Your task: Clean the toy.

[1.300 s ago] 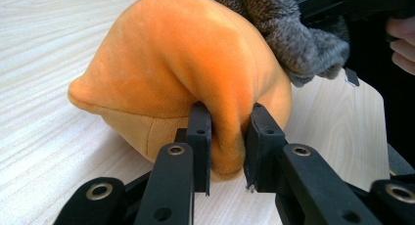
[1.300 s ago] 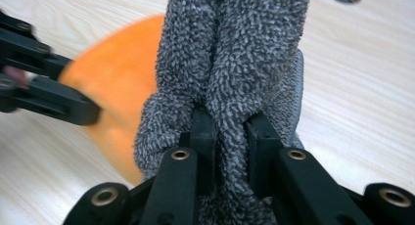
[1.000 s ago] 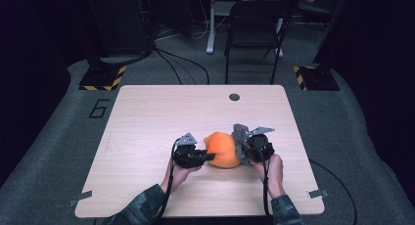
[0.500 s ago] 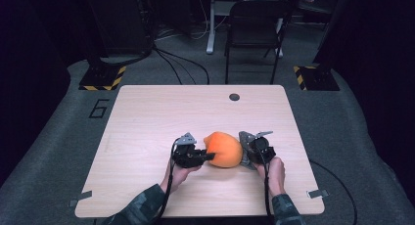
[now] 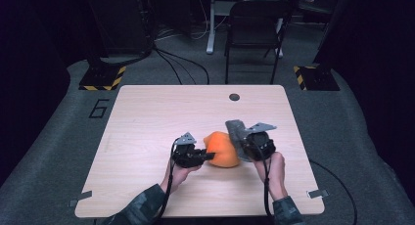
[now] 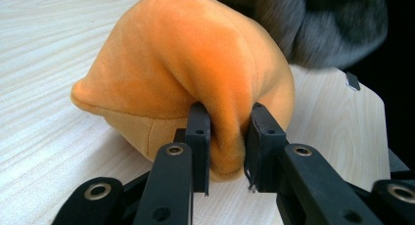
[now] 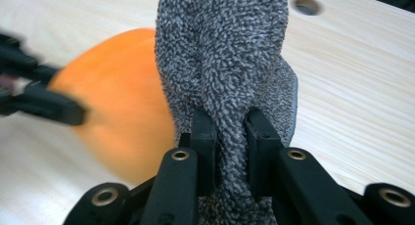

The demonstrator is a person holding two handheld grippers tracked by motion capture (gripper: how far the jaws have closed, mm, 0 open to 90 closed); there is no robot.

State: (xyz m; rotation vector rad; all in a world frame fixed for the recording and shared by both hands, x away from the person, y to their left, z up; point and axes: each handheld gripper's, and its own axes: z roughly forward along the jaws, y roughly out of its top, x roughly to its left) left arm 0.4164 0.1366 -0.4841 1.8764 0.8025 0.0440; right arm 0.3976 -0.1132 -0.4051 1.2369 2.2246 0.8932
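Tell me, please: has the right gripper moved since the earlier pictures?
Yes. The right gripper, shut on grey cloth, has shifted up the high view, toward the table's small round hole.

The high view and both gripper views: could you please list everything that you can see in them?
plush toy: one, orange, near middle of table, pinched by the left gripper.
cloth: one, grey, fuzzy, held up beside the toy by the right gripper.
table: one, light wood, with a dark round hole near its far edge.
chair: one, dark, beyond the table.
striped floor blocks: two, black and yellow, at the far corners.
left gripper: black, shut on the toy.
right gripper: black, shut on the cloth.
hands: two, at the near edge.
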